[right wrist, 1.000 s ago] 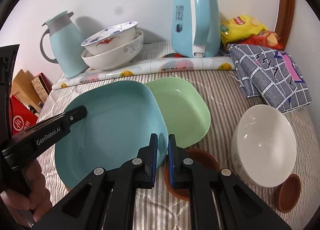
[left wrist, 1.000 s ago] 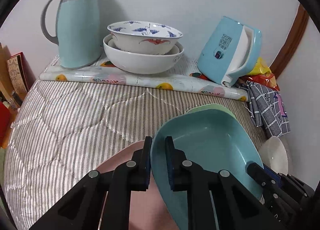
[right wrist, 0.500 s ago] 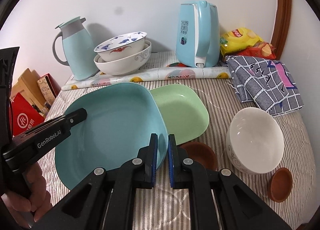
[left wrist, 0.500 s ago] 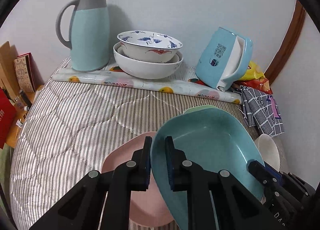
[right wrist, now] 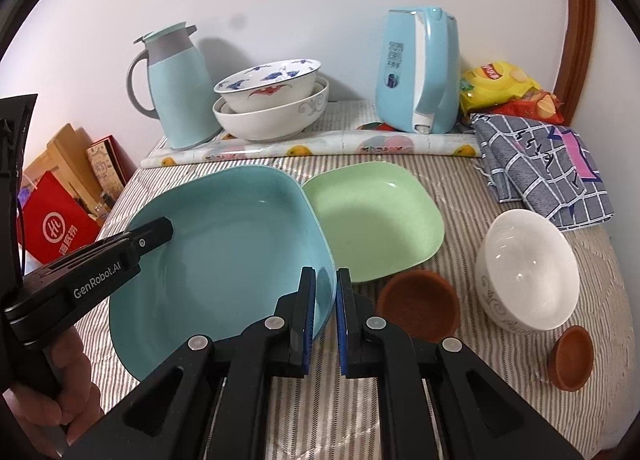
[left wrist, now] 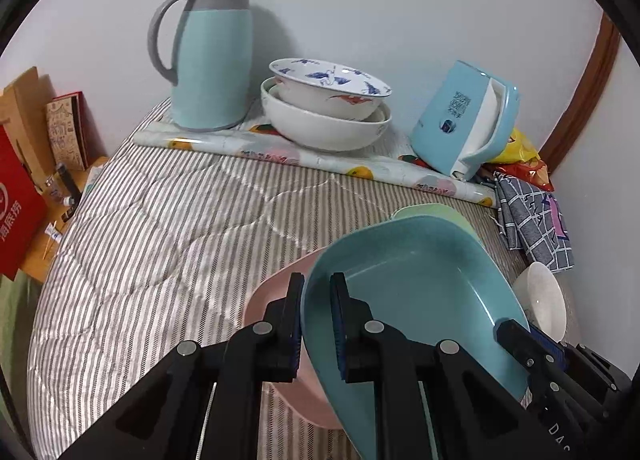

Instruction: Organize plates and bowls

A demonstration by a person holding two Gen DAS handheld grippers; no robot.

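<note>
Between both finger pairs: blue plate, rims clamped by left gripper and right gripper, held tilted above pink plate; green plate just beyond.

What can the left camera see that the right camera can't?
Only the left wrist view shows the pink plate under the blue plate. Only the right wrist view shows two brown saucers and a hand. Both show the blue plate, green plate, white bowl, stacked bowls, jug and kettle.
</note>
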